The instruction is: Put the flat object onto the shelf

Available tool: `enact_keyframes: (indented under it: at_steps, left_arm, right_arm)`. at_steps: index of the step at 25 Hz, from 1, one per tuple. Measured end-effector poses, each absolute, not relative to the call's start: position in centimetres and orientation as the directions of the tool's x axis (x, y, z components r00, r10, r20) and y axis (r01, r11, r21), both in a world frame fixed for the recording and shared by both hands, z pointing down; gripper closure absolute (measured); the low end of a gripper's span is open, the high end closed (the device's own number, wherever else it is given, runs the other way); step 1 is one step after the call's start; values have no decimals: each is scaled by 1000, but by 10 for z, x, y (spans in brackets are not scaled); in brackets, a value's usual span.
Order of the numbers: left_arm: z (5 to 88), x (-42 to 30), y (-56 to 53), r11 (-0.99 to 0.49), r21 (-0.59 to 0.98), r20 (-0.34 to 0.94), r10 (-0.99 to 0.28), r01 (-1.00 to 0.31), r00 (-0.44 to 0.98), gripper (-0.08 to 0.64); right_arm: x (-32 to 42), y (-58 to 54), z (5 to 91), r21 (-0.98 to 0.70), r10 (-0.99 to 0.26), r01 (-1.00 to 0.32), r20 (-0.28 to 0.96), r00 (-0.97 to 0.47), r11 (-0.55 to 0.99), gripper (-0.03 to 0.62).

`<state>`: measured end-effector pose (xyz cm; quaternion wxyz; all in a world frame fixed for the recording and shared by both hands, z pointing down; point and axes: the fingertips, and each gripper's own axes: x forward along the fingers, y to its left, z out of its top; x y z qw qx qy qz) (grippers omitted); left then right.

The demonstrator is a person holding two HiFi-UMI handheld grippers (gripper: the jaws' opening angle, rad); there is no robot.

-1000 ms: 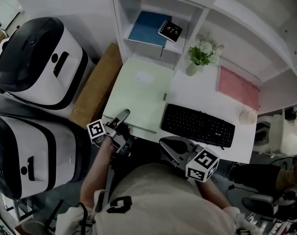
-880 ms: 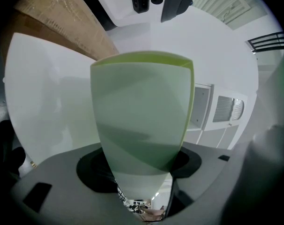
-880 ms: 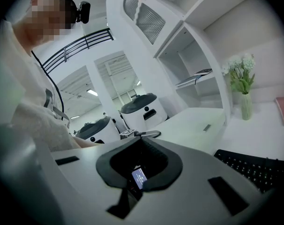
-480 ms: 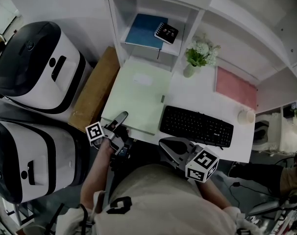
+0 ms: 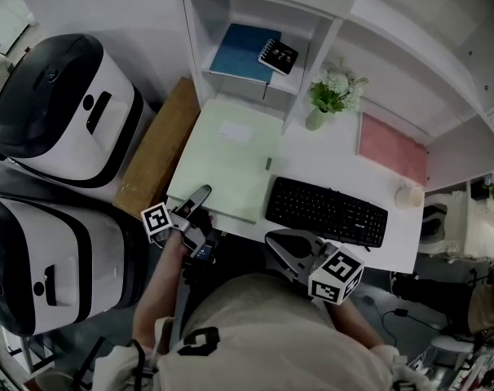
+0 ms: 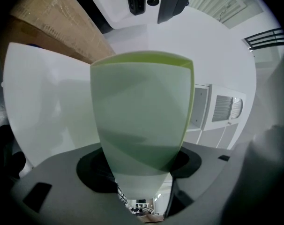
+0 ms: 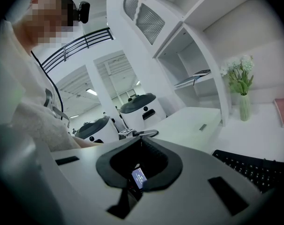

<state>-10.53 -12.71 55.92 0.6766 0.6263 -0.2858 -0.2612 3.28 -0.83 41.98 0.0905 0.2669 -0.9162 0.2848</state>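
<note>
A pale green flat folder (image 5: 231, 157) lies on the white desk (image 5: 312, 161), just in front of the shelf unit (image 5: 195, 31). My left gripper (image 5: 200, 198) sits at the folder's near left corner, jaws above and below it. In the left gripper view the folder (image 6: 142, 107) runs out from between the jaws of my left gripper (image 6: 142, 175) and fills the middle. My right gripper (image 5: 284, 243) hangs off the desk's front edge by the person's body, jaws together and empty, as the right gripper (image 7: 141, 165) view also shows. A blue book (image 5: 240, 51) and a small black notebook (image 5: 281, 54) occupy the shelf's cubby.
A black keyboard (image 5: 327, 210) lies right of the folder. Behind it stand a flower vase (image 5: 328, 96), a pink folder (image 5: 391, 147) and a white cup (image 5: 410, 194). A cardboard box (image 5: 157, 149) and two white-and-black machines (image 5: 59, 104) flank the desk's left.
The head view has shifted slightly. Both grippers and the folder keep their places.
</note>
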Motion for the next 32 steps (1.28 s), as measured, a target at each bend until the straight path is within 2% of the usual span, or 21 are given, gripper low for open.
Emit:
enact_keyframes:
  at_steps: [32]
  left_arm:
    - [577, -98, -156, 126, 992, 102, -710, -16, 697, 264]
  right_arm:
    - [42, -15, 424, -469, -478, -582, 332, -813, 665, 568]
